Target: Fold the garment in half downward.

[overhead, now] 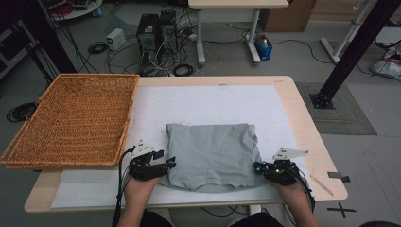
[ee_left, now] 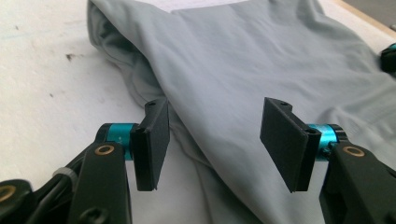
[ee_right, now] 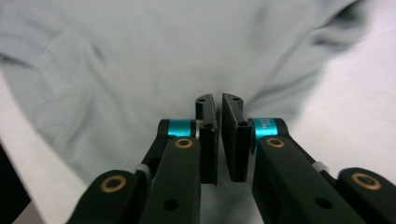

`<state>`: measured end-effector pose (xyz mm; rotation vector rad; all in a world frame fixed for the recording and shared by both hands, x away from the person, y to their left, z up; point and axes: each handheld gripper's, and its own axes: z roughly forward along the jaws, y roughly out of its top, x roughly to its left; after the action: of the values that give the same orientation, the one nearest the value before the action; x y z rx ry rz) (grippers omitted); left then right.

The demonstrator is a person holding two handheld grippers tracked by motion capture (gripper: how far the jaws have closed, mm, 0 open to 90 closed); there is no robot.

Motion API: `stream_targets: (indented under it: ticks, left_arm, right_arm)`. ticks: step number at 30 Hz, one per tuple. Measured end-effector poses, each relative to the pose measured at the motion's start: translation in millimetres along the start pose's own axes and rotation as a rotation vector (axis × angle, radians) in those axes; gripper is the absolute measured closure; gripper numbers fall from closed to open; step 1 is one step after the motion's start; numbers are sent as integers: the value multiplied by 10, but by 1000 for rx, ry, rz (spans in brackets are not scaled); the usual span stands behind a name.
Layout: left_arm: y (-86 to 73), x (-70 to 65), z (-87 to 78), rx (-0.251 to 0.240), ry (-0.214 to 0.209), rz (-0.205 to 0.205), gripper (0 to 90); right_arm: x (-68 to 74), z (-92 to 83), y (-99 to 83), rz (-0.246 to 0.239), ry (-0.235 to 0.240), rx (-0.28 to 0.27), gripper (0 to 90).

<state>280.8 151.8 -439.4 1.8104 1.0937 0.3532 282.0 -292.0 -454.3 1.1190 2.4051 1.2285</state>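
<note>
Wooden table under a white mat, cables on the floor in the upper frame. We see the grey shirt folded into a rough square at lower centre, so the folding looks well along. Basket at the left holds nothing; moving the shirt there seems to remain. Left tool stands half-wide at the shirt's left edge, gripping nothing. Right tool is pinched nearly closed at the right edge; whether cloth is caught, we cannot tell.
</note>
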Motion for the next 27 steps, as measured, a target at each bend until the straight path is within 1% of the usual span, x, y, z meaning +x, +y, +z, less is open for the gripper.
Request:
stream_targets:
  ticks: [2, 4, 5, 7, 8, 11, 12, 13, 14, 15, 17, 18, 19, 20, 21, 22, 23, 24, 25, 26, 27]
  left_arm:
    - [60, 48, 49, -2, 4, 3, 422]
    - [138, 106, 110, -14, 8, 3, 419]
    - [183, 139, 147, -18, 9, 1, 419]
    - [274, 207, 226, -22, 9, -4, 414]
    - [320, 240, 265, -22, 15, -4, 407]
    - [450, 340, 385, -20, 18, -1, 396]
    - [496, 375, 434, -22, 24, 2, 394]
    - [520, 398, 460, -28, 26, -2, 392]
    - [553, 427, 497, -33, 28, -12, 390]
    - [592, 457, 534, -30, 32, -11, 389]
    - [661, 517, 608, -34, 40, -16, 384]
    - [690, 553, 650, -31, 42, -22, 382]
    - [708, 589, 697, -27, 43, -25, 380]
    - [717, 626, 746, -15, 47, -28, 379]
    - [713, 656, 795, -1, 56, -37, 380]
    - [702, 685, 841, 17, 71, -46, 382]
    - [686, 709, 880, 34, 79, -56, 387]
    - [670, 727, 904, 52, 87, -57, 448]
    - [657, 737, 924, 60, 94, -57, 501]
    - [648, 742, 935, 67, 101, -56, 533]
    - [641, 739, 945, 68, 97, -58, 536]
  right_arm:
    - [-81, -50, 21, 17, -9, -14, 852]
    - [-183, -87, 76, 25, -24, -35, 788]
    - [-242, -93, 131, 23, -34, -52, 753]
    - [-366, -63, 288, 41, -54, -70, 703]
    - [-430, -21, 378, 50, -63, -77, 667]
    - [-610, 148, 613, 73, -94, -108, 616]
    - [-666, 210, 675, 81, -116, -104, 611]
    - [-739, 285, 738, 94, -118, -94, 610]
    - [-779, 328, 768, 102, -122, -97, 610]
    - [-834, 378, 798, 108, -138, -95, 610]
    - [-936, 487, 827, 127, -124, -90, 607]
    - [-976, 550, 829, 138, -126, -77, 605]
    - [-1013, 615, 822, 152, -100, -59, 608]
    - [-1031, 676, 812, 161, -74, -30, 655]
    - [-1030, 717, 803, 149, -54, -6, 726]
    - [-1020, 730, 801, 149, -32, -10, 801]
    - [-1000, 724, 813, 138, -36, -13, 834]
    - [-989, 708, 831, 111, -55, -7, 846]
    - [-992, 684, 845, 96, -70, -3, 851]
    - [-1011, 650, 851, 97, -85, -4, 853]
    - [-1043, 609, 848, 107, -100, -12, 854]
